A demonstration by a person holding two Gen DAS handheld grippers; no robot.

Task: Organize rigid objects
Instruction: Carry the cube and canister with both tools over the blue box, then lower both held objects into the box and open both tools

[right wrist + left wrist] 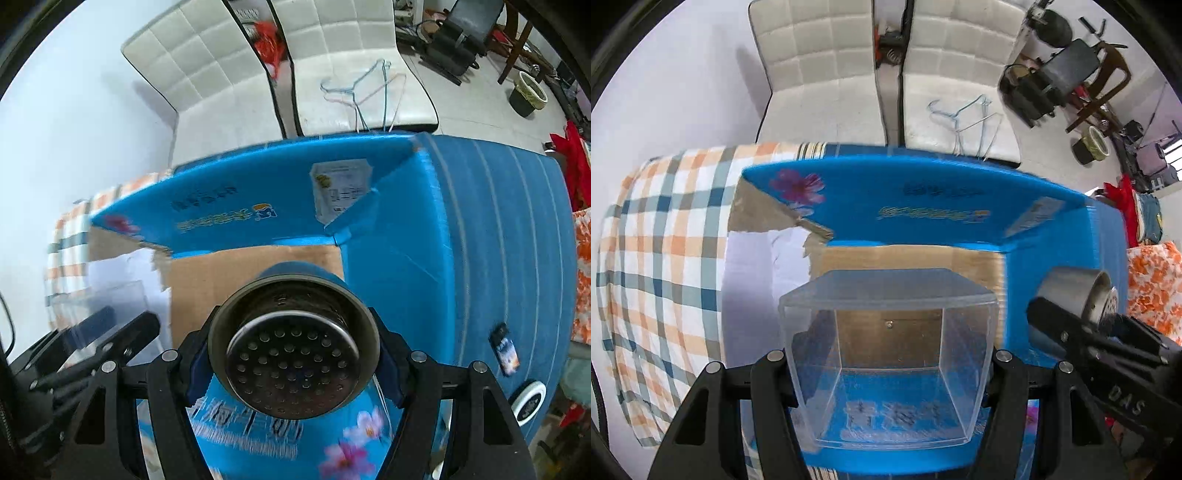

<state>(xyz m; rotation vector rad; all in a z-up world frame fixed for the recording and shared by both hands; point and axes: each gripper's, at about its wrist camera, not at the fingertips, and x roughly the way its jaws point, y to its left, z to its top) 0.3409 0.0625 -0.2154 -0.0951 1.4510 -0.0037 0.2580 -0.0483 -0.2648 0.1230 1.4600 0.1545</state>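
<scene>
Two grippers hang over the open blue carton [960,206], likely for packing: the left gripper [886,363] has its fingers clamped on a clear plastic box [886,354], the right gripper [295,363] spread wide around a perforated steel cup [293,354].

Home living room: white quilted sofa [827,62] far, checked cloth [661,236] left, wire hangers [364,92], wooden chair [1104,74] far right.

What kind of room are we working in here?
Most likely a lived-in home room, not a lab or shop: two white padded chairs with wire hangers on one, a checked cloth under the blue carton, and household clutter along the tiled floor.
</scene>
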